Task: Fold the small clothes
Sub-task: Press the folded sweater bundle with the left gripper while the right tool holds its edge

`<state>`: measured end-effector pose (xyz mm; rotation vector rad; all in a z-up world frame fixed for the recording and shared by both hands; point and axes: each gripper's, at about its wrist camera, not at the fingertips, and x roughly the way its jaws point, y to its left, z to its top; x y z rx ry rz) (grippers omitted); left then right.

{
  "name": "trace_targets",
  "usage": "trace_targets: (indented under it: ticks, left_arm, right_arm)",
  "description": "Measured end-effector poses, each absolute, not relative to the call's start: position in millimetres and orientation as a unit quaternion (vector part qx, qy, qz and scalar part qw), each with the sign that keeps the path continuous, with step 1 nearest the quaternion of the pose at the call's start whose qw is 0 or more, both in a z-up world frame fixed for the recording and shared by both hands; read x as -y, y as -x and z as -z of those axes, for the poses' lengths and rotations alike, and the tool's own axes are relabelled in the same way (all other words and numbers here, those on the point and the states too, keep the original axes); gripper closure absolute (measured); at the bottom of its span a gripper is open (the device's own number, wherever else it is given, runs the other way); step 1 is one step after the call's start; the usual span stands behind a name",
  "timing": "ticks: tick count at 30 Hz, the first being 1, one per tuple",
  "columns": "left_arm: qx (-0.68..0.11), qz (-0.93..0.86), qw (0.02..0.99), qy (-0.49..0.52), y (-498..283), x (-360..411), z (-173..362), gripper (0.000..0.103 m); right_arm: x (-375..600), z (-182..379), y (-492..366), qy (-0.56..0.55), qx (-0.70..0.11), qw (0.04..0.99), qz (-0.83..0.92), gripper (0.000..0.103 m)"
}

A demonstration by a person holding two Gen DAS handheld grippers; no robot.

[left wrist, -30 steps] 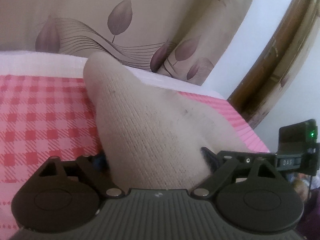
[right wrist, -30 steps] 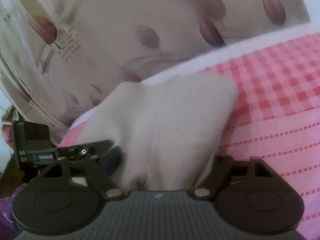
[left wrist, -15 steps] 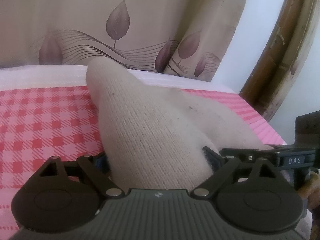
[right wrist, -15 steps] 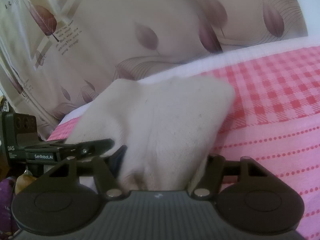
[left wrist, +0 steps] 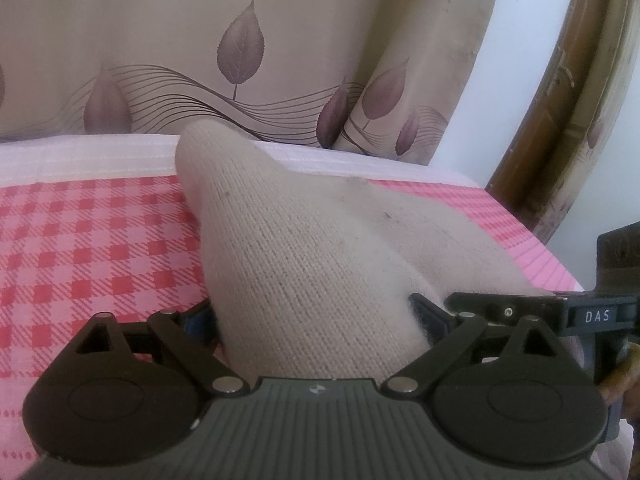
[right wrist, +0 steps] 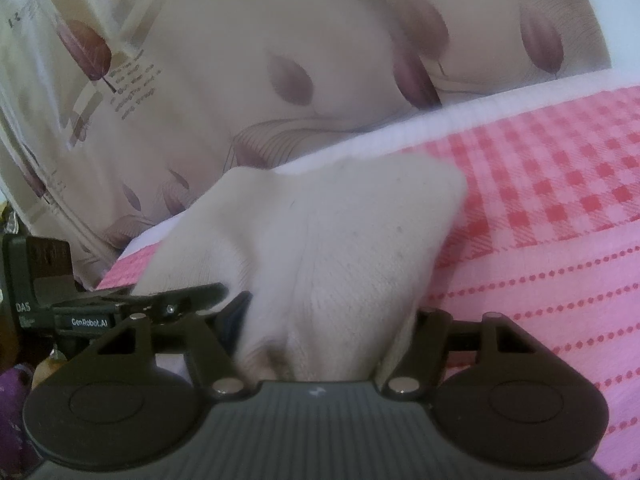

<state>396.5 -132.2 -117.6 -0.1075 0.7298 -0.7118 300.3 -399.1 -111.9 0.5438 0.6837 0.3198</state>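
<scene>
A cream knit garment lies bunched on the pink checked bed sheet. My left gripper has it heaped over and between its fingers. Its jaws stand wide and are opening, and the cloth hides the fingertips. In the right wrist view the same garment rises in a creased peak from my right gripper, whose narrower jaws squeeze the bunch between them. A dark finger of the right gripper rests at the cloth's right edge. A finger of the left one shows at the cloth's left edge.
A beige curtain with purple leaves hangs right behind the bed. A white border strip runs along the sheet's far edge. A brown wooden frame stands at the right. Pink dotted sheet spreads to the right.
The left jaws have spread a little wider around the cloth. The right jaws have drawn in and pinched the bunch narrower. Neither hand has shifted much.
</scene>
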Motion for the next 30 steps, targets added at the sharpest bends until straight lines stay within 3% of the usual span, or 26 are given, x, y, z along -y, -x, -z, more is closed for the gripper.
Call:
trace_targets:
  ticks: [12, 17, 30]
  left_arm:
    - [-0.348, 0.340, 0.872, 0.051, -396.8, 132.4, 117.4, 0.007]
    - [-0.332, 0.335, 0.881, 0.034, -389.3, 136.4, 113.2, 0.013]
    - [-0.319, 0.326, 0.890, 0.016, -385.2, 138.7, 111.9, 0.013]
  right_arm:
    - [400.1, 111.1, -301.2, -0.260, -0.336, 0.891, -0.159, 0.034]
    - [398.9, 110.2, -297.7, -0.260, -0.331, 0.891, -0.169, 0.049]
    - [395.2, 109.3, -295.7, -0.254, -0.330, 0.894, -0.168, 0.050]
